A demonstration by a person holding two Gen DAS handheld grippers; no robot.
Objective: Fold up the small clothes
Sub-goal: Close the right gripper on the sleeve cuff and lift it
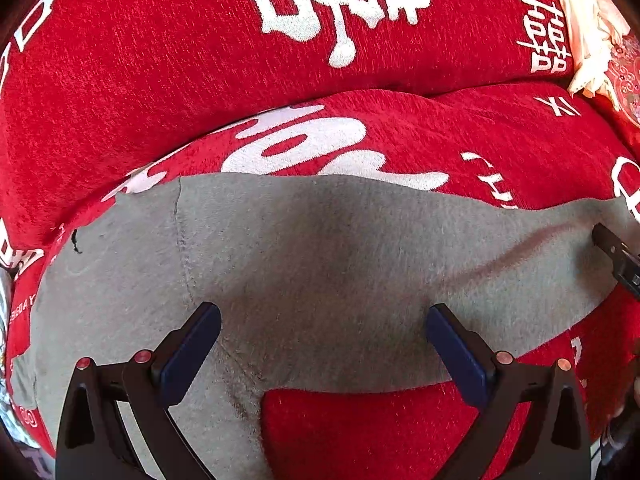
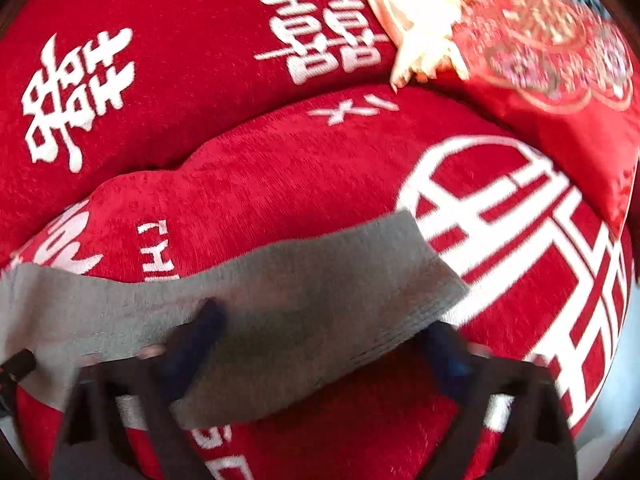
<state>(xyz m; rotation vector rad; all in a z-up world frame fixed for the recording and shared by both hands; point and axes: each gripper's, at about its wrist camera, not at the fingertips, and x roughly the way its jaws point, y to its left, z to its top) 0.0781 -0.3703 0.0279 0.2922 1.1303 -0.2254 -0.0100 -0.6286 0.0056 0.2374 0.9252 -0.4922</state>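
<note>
you're working on a red sofa cover (image 1: 120, 92) printed with white characters; a patterned red cushion (image 2: 560, 60) sits far right. the grey garment (image 1: 320, 248) lies flat on the seat. your left gripper (image 1: 324, 344) stands open above it. your right gripper (image 2: 328, 336) is blurred, jaws apart astride the grey hem.

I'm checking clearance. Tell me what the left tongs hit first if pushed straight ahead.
Most likely the grey garment. The left tongs stand open right above it, and it lies on the red sofa cover. The gap between them is hard to judge.
</note>
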